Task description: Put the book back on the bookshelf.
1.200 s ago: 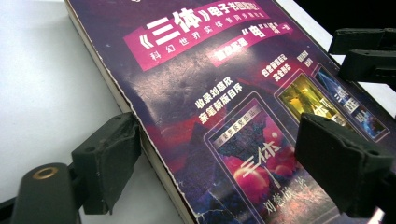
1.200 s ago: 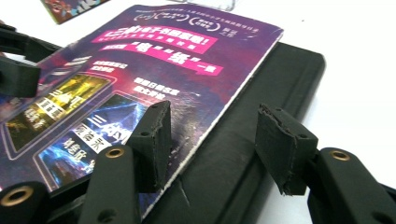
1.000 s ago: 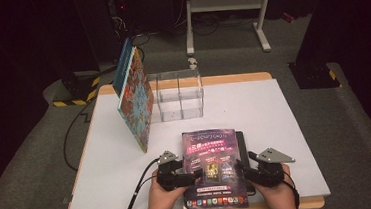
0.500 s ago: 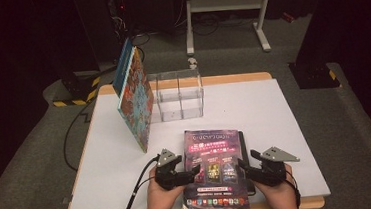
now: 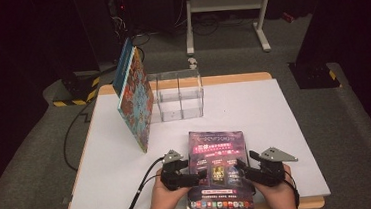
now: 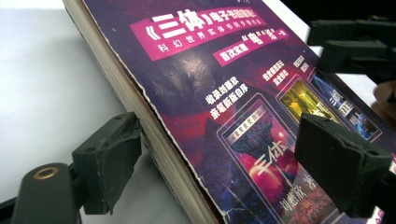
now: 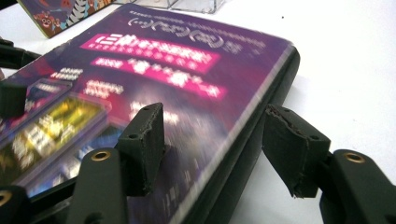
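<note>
Fingers of both grippers apart, straddling the thick purple book at its side edges; stiff, heavy, glossy cover—grip spine and page edge.

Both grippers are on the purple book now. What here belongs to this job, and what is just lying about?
In the job: purple book, left gripper, right gripper.
Lying about: clear box, leaning books.

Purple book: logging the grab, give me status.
Both grippers, left and right, open, straddling opposite edges of the purple book. Book tilted off table. Nothing in the way.
</note>
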A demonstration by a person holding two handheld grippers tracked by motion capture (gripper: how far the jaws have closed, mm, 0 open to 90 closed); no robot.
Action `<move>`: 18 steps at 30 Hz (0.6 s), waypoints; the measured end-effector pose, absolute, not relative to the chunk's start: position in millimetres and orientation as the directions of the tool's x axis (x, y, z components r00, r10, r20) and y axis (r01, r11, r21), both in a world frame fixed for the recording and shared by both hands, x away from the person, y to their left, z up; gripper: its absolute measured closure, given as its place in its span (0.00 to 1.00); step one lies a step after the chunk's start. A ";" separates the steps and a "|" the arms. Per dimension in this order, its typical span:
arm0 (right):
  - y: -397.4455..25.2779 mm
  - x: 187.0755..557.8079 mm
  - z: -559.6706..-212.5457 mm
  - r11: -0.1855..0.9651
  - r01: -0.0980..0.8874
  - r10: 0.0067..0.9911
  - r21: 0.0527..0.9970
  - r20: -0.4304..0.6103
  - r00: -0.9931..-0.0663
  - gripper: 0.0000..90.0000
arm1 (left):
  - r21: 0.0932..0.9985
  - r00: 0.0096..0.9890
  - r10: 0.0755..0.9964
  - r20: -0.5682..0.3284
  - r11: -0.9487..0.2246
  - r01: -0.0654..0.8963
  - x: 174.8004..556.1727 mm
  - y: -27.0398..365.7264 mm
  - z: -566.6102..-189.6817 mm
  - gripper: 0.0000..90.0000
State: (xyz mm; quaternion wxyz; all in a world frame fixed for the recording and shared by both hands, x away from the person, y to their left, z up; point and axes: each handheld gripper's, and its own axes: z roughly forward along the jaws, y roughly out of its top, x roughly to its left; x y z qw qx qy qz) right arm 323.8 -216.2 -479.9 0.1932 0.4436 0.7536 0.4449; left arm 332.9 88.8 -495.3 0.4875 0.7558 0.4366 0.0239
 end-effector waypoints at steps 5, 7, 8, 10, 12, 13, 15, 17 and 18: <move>-221.5 325.1 -479.9 0.188 0.505 0.852 0.843 0.115 -0.510 0.38 | 0.798 0.653 0.681 -0.332 -0.166 0.579 329.4 81.3 -485.8 0.19; -225.6 327.7 -481.7 0.163 0.528 0.851 0.833 0.153 -0.503 0.35 | 0.795 0.635 0.710 -0.305 -0.178 0.580 331.2 81.8 -488.6 0.19; -227.0 328.8 -483.1 0.153 0.540 0.849 0.827 0.169 -0.500 0.34 | 0.782 0.620 0.718 -0.316 -0.174 0.599 333.7 82.7 -492.4 0.17; -229.9 331.1 -486.2 0.122 0.574 0.839 0.810 0.225 -0.496 0.33 | 0.767 0.606 0.708 -0.362 -0.143 0.626 337.0 84.1 -496.7 0.14; -231.6 332.3 -487.8 0.105 0.589 0.830 0.802 0.256 -0.496 0.32 | 0.763 0.603 0.703 -0.377 -0.133 0.632 338.1 83.2 -497.7 0.13; -232.5 333.0 -489.0 0.093 0.599 0.824 0.795 0.277 -0.495 0.32 | 0.758 0.607 0.691 -0.392 -0.131 0.639 340.0 81.9 -498.8 0.13; -234.3 334.9 -491.5 0.068 0.618 0.808 0.783 0.320 -0.495 0.31 | 0.737 0.602 0.673 -0.429 -0.125 0.665 344.0 79.4 -501.3 0.12; -233.3 335.7 -492.7 0.060 0.630 0.799 0.774 0.342 -0.495 0.31 | 0.732 0.611 0.656 -0.443 -0.129 0.669 345.9 74.8 -501.4 0.12; -232.6 336.0 -492.6 0.060 0.632 0.798 0.772 0.343 -0.495 0.31 | 0.735 0.621 0.647 -0.443 -0.134 0.665 345.8 73.7 -500.7 0.16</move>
